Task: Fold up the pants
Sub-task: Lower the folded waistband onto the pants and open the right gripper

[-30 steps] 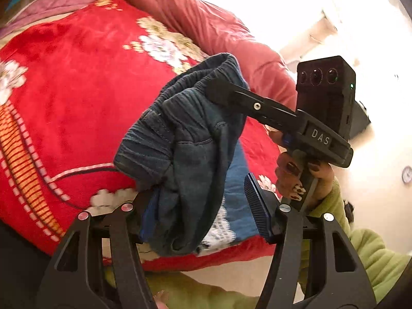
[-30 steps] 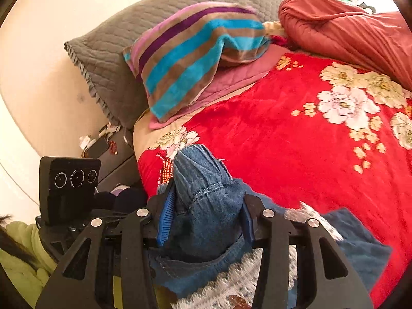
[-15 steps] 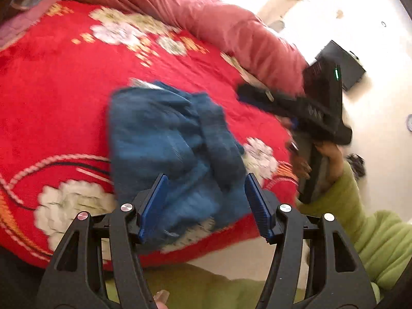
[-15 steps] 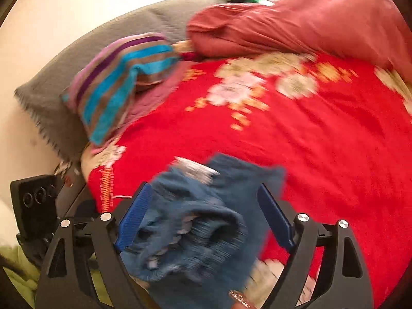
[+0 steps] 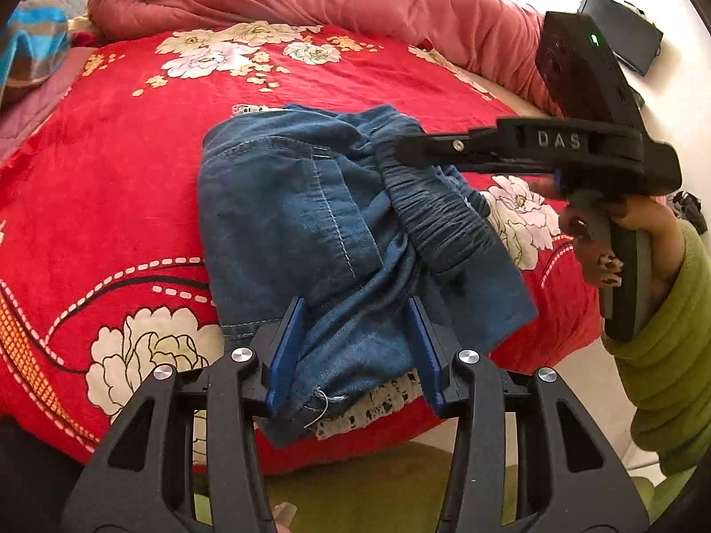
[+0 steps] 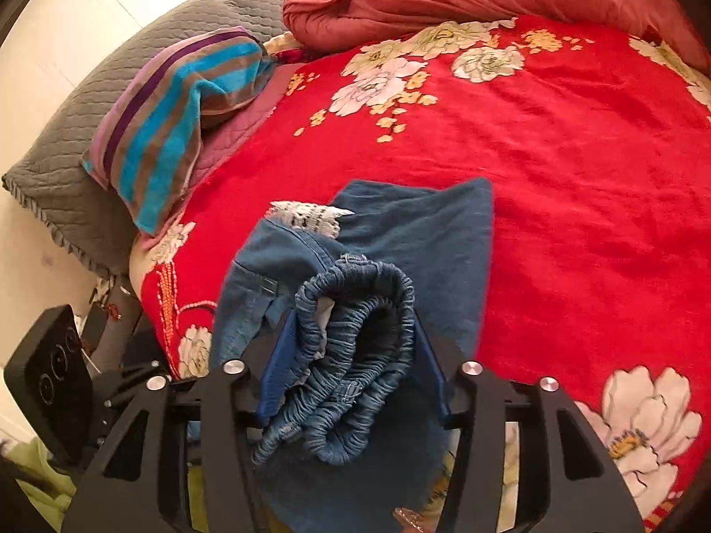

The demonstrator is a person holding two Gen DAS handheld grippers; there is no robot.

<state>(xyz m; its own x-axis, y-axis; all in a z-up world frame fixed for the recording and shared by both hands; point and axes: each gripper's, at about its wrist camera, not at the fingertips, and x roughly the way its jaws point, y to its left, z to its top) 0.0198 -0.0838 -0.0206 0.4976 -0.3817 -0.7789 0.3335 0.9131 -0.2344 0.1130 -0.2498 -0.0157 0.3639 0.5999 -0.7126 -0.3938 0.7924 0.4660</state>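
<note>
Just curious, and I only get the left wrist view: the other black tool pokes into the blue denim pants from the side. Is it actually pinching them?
Observer: Yes. In the right wrist view, the right gripper has the bunched elastic waistband of the blue denim pants squeezed between its blue pads.
Visitor: And what is behind the striped thing at my left edge?
Observer: That is a striped pillow. It leans on a large grey quilted cushion, which your view does not show.
</note>
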